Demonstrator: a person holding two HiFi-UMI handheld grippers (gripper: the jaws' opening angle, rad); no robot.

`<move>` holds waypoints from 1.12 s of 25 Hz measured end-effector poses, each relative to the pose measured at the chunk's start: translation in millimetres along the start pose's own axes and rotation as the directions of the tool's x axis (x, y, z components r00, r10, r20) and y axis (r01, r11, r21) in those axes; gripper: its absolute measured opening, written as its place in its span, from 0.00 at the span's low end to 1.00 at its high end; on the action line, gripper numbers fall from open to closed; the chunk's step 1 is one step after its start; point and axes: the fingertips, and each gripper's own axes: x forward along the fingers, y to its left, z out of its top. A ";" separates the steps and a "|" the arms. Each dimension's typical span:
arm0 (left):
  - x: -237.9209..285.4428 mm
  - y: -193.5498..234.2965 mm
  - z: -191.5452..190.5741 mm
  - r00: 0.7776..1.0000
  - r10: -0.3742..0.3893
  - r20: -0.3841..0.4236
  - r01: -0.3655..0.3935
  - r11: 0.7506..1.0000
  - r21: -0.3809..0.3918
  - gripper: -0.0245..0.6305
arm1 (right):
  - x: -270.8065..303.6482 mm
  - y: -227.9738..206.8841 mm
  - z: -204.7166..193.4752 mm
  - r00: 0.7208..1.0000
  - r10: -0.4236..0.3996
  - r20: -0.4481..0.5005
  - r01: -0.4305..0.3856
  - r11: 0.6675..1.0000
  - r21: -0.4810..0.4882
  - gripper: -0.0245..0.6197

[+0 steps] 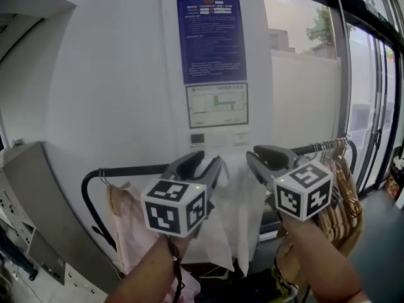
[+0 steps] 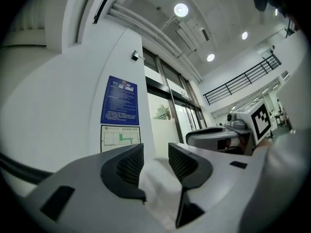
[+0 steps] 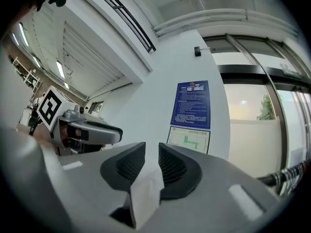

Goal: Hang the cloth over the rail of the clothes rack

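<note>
A white cloth (image 1: 237,232) hangs in front of the black rail (image 1: 126,170) of the clothes rack, its top edge held up at rail height between the two grippers. My left gripper (image 1: 205,161) holds the cloth's left top part; in the left gripper view the cloth (image 2: 158,188) fills the gap of that gripper (image 2: 156,161). My right gripper (image 1: 255,153) is at the cloth's right top part. In the right gripper view, a fold of cloth (image 3: 146,193) is pinched between the ridged pads of that gripper (image 3: 151,161). Whether the cloth rests on the rail is hidden.
A pink garment (image 1: 136,232) hangs on the rail's left part. Several wooden hangers (image 1: 338,194) crowd its right end. Behind the rack rises a white curved wall with a blue notice (image 1: 211,36); glass doors (image 1: 372,106) stand at the right.
</note>
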 end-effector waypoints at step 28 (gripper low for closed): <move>-4.3 9.1 -97.3 0.947 0.317 -0.053 -0.314 0.948 0.054 0.10 | 16.3 20.9 -93.9 0.994 0.080 -0.076 -0.068 0.986 0.154 0.07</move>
